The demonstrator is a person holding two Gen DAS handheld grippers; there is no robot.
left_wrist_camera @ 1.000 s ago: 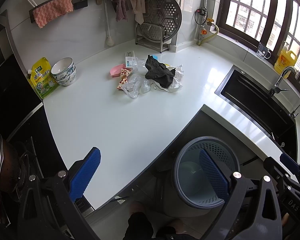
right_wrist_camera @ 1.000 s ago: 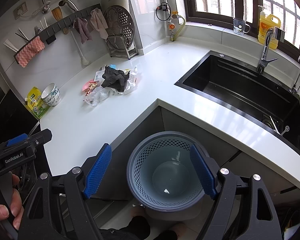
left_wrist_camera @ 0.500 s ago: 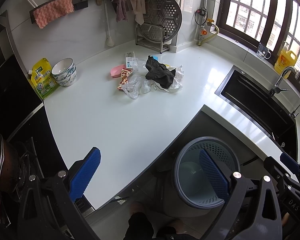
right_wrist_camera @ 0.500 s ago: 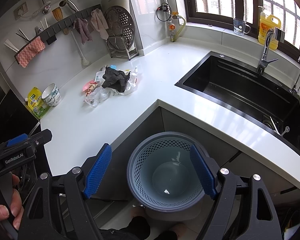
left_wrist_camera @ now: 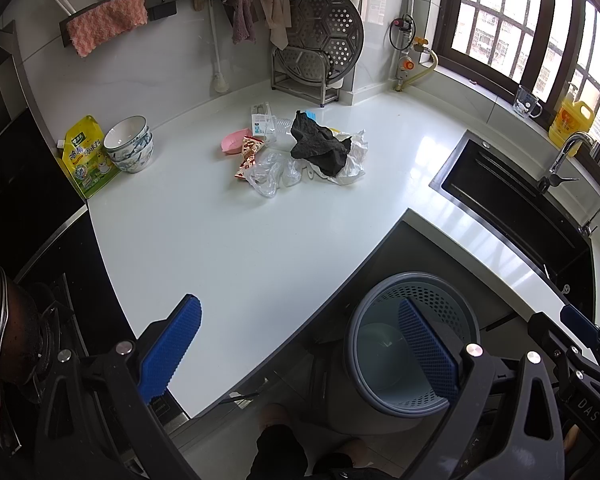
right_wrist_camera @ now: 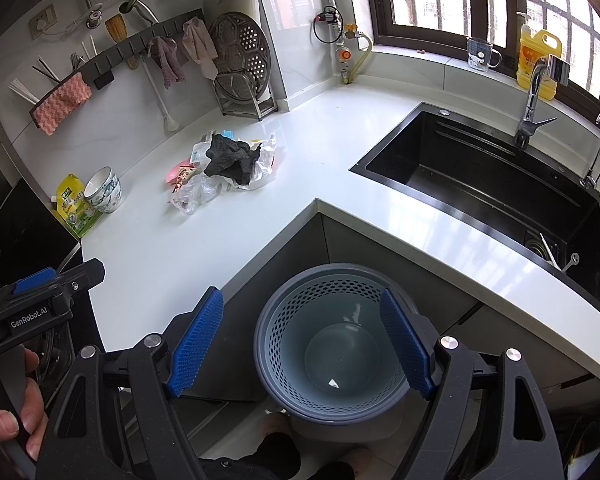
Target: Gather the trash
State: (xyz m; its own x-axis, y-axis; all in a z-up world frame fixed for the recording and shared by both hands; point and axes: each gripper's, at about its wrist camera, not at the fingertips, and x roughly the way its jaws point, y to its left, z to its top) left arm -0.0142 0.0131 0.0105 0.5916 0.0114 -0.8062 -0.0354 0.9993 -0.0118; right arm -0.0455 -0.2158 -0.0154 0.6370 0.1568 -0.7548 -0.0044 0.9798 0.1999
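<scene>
Both tools, left [left_wrist_camera: 300, 354] and right [right_wrist_camera: 302, 344], gape wide, holding nothing.

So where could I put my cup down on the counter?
The white counter is bare from the trash pile to its near edge, and between the pile and the black sink. It's crowded around the pile and by the stacked bowls.

Trash pile [left_wrist_camera: 300, 152] far on white bench [left_wrist_camera: 220, 240]: crumpled black bag on white plastic, clear bag, pink wrapper, snack packet. Grey perforated bin [right_wrist_camera: 332, 344] on floor, near, nearly empty.
</scene>
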